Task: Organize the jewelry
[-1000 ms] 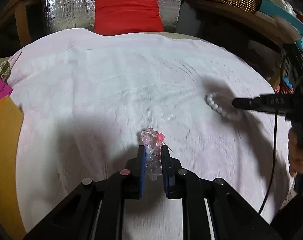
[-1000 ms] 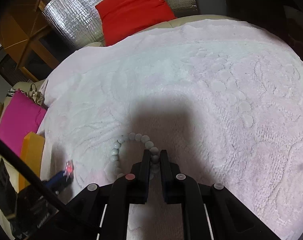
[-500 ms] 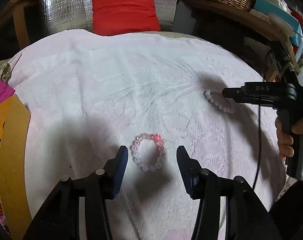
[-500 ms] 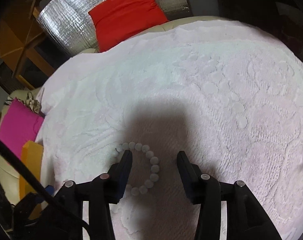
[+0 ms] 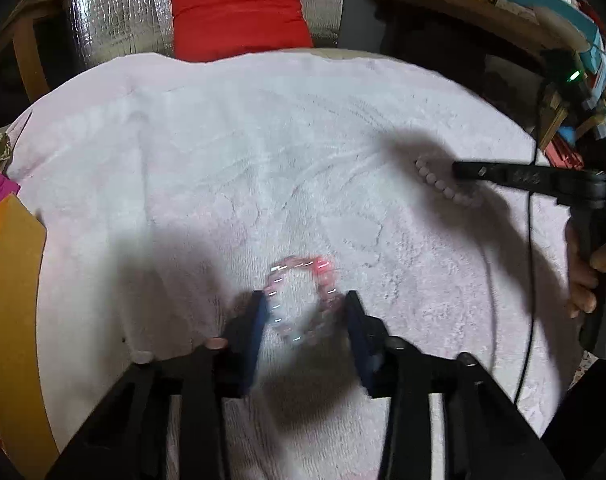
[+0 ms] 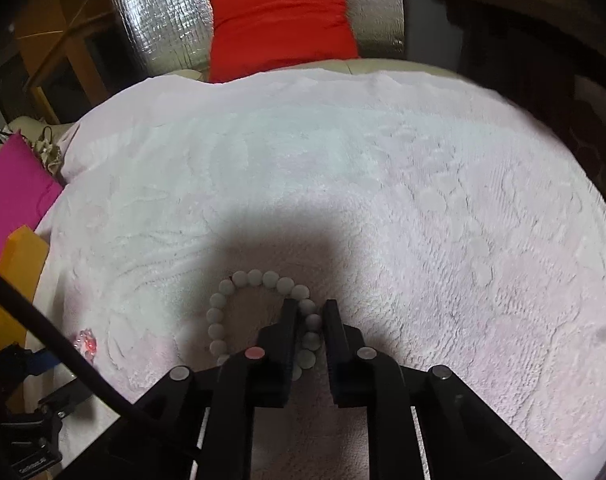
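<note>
Black jaws on my left gripper are closing around the pink bead bracelet, which lies on the white towel with both sides of its loop between the blue pads; blur hides whether the pads touch the beads yet, so I judge it not yet gripped; my right gripper is closing too, narrow now, with one side of the white bead bracelet between its jaws and the rest of the loop lying out to the left on the towel; the pads look to be at the beads, though I cannot swear they press.

To do this step well, I judge each strand should sit deep between the pads, not at the tips, since round beads roll and slip; I would close slowly, keep both grippers low to the cloth until the grip is sure, then lift straight so the loops do not snag the terry pile.

Beyond the towel stand a red cushion and silver quilted backing; an orange board lies at the left edge.
</note>
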`<state>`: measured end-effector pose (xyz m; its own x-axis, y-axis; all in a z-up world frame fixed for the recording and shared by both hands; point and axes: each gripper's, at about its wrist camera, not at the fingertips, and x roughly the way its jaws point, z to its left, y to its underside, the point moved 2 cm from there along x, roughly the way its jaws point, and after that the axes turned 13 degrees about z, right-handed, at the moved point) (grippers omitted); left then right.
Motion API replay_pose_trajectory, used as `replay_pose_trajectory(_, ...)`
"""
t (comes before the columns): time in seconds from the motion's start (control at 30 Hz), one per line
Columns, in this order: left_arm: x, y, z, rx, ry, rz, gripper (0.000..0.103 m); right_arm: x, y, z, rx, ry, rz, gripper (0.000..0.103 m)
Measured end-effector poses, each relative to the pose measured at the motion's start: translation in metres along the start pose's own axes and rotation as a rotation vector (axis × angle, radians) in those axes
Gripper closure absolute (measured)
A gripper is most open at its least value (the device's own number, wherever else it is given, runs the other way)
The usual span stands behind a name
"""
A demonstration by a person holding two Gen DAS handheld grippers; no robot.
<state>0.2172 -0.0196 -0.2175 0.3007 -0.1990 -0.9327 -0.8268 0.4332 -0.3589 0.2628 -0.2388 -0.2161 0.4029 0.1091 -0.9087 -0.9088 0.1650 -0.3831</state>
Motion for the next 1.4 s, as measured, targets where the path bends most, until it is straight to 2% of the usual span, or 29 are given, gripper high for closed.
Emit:
replay_pose_trajectory(0.1,-0.001,-0.001,0.001,-0.006,0.004,-0.016,0.078,-0.012,-0.001,0.002,-0.02,-0.051,-0.051,0.093)
replay_pose_trajectory(0.17,-0.003,-0.002,0.0,-0.01,0.019,-0.023,0.08,-0.015,-0.004,0.011,-0.05,-0.066,-0.072,0.093)
replay_pose_trajectory(0.33,-0.002,-0.004,-0.006,0.015,0.011,-0.017,0.079,-0.006,-0.006,0.009,-0.046,-0.075,-0.023,0.093)
replay_pose_trajectory(0.5,0.003,-0.007,-0.006,0.01,0.02,-0.01,0.074,0.004,-0.008,-0.003,0.014,-0.125,0.037,0.091)
replay_pose_trajectory(0.6,0.004,-0.008,-0.004,-0.009,0.03,-0.016,0.074,0.007,-0.005,-0.002,0.007,-0.098,0.041,0.091)
replay_pose_trajectory(0.67,0.003,-0.008,-0.004,-0.006,0.021,-0.025,0.077,0.013,-0.006,0.002,-0.004,-0.093,0.059,0.084)
replay_pose_trajectory(0.73,0.002,-0.007,-0.003,-0.013,0.024,-0.032,0.087,0.013,-0.007,0.007,-0.019,-0.086,0.046,0.082)
replay_pose_trajectory(0.8,0.0,-0.008,-0.002,-0.022,0.03,-0.045,0.087,0.012,-0.005,0.014,-0.058,-0.066,0.029,0.081)
replay_pose_trajectory(0.87,-0.002,-0.008,0.0,-0.025,0.032,-0.056,0.089,0.01,-0.003,0.021,-0.099,-0.035,0.003,0.093)
replay_pose_trajectory(0.9,-0.003,-0.009,0.001,-0.032,0.034,-0.061,0.096,0.008,-0.002,0.023,-0.113,-0.03,-0.008,0.093)
replay_pose_trajectory(1.0,-0.009,-0.011,0.007,-0.056,0.042,-0.08,0.097,-0.002,-0.001,0.027,-0.115,-0.037,-0.053,0.093)
replay_pose_trajectory(1.23,-0.018,-0.01,0.015,-0.068,0.057,-0.097,0.097,-0.027,-0.004,0.021,-0.075,-0.127,-0.139,0.093)
replay_pose_trajectory(1.37,-0.01,-0.008,0.005,-0.036,0.068,-0.045,0.096,-0.021,-0.005,0.021,-0.075,-0.109,-0.113,0.093)
replay_pose_trajectory(1.4,-0.008,-0.009,0.003,-0.031,0.068,-0.035,0.092,-0.019,-0.004,0.021,-0.074,-0.102,-0.101,0.093)
